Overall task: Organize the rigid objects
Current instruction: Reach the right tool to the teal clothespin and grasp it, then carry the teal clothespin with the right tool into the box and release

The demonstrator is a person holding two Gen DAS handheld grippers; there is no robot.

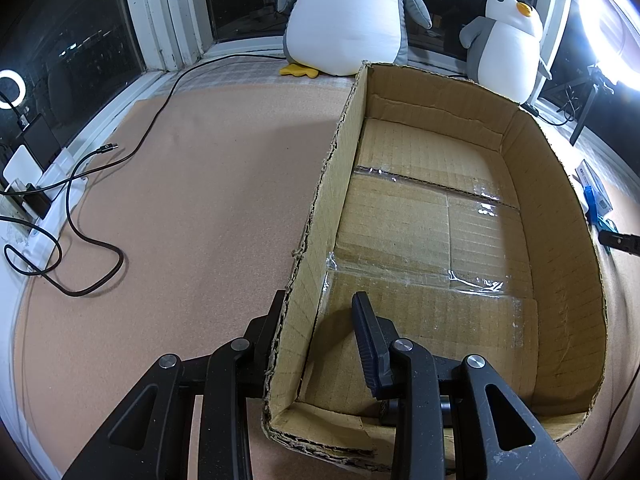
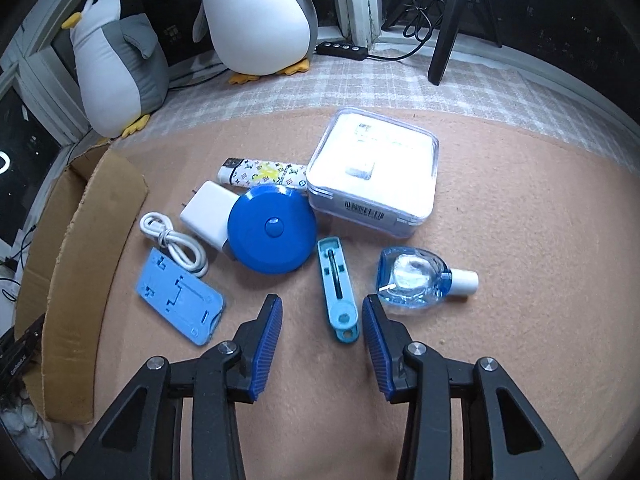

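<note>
An open cardboard box (image 1: 560, 208) with nothing inside fills the left wrist view. My left gripper (image 1: 320, 296) is open and straddles the box's near left wall, one finger outside, one inside. In the right wrist view my right gripper (image 2: 321, 300) is open above the mat, with a slim light-blue tool (image 2: 336, 300) lying between its fingertips. Beyond it are a round blue tape measure (image 2: 272, 232), a white charger (image 2: 206, 208), a coiled white cable (image 2: 172, 246), a light-blue flat stand (image 2: 180, 300), a patterned lighter (image 2: 260, 172), a clear plastic case (image 2: 374, 172) and a small blue-tinted bottle (image 2: 416, 278). The box's wall (image 2: 80, 260) stands at the left.
Two plush penguins (image 1: 348, 20) (image 1: 504, 48) sit at the back by the window. A black cable (image 1: 96, 248) loops over the tan mat left of the box. A tripod leg (image 2: 444, 40) and a power strip (image 2: 342, 50) stand behind the objects. A bright ring light (image 1: 608, 28) shines at the far right.
</note>
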